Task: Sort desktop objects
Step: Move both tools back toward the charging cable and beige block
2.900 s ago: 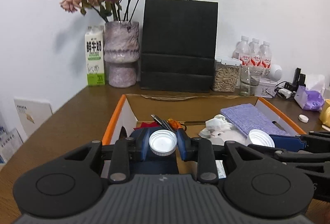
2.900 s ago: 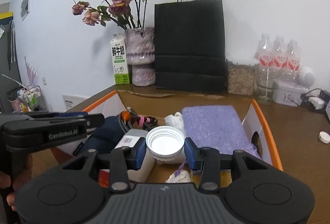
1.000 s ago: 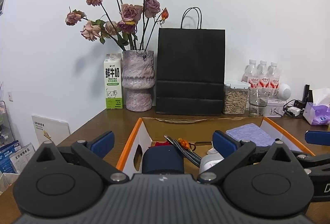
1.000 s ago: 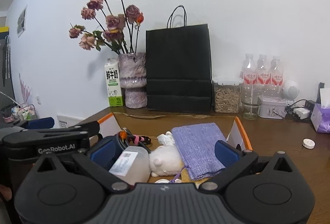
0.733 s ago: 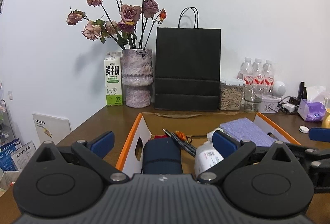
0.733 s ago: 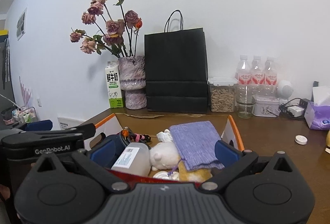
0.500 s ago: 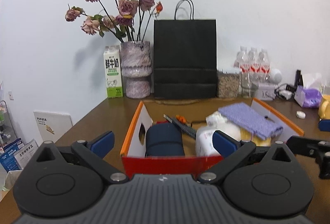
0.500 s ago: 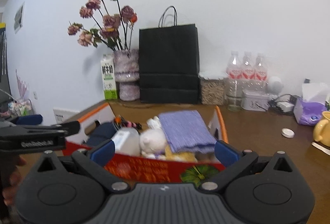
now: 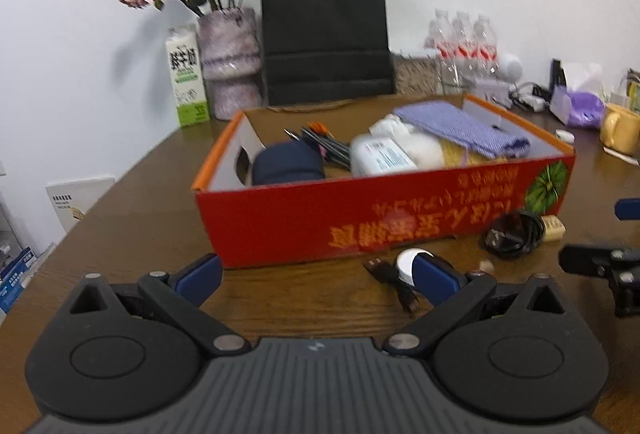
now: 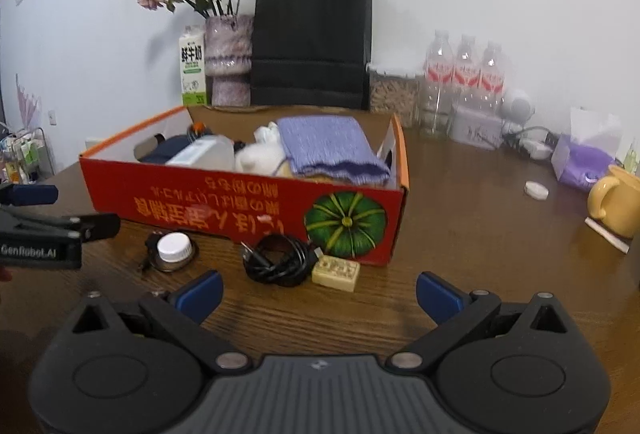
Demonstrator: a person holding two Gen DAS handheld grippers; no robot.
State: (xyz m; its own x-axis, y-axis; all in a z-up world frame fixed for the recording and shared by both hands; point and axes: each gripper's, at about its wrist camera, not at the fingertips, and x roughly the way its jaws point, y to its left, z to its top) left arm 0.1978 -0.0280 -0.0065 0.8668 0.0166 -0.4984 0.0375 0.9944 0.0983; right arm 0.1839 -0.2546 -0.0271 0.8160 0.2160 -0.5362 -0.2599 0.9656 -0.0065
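Observation:
A red cardboard box with an orange rim stands on the brown table. It holds a navy roll, a white bottle, a white plush and a purple cloth. In front of the box lie a white cap, a coiled black cable and a small cream block. My left gripper is open and empty before the box. My right gripper is open and empty, just short of the cable.
At the back stand a black paper bag, a vase of dried roses, a milk carton, a jar and water bottles. A yellow mug, a purple tissue pack and a loose white cap lie right.
Both grippers held white lids over the box, then opened empty. Both have since pulled back and dropped low, so the box's red front and the items before it now show.

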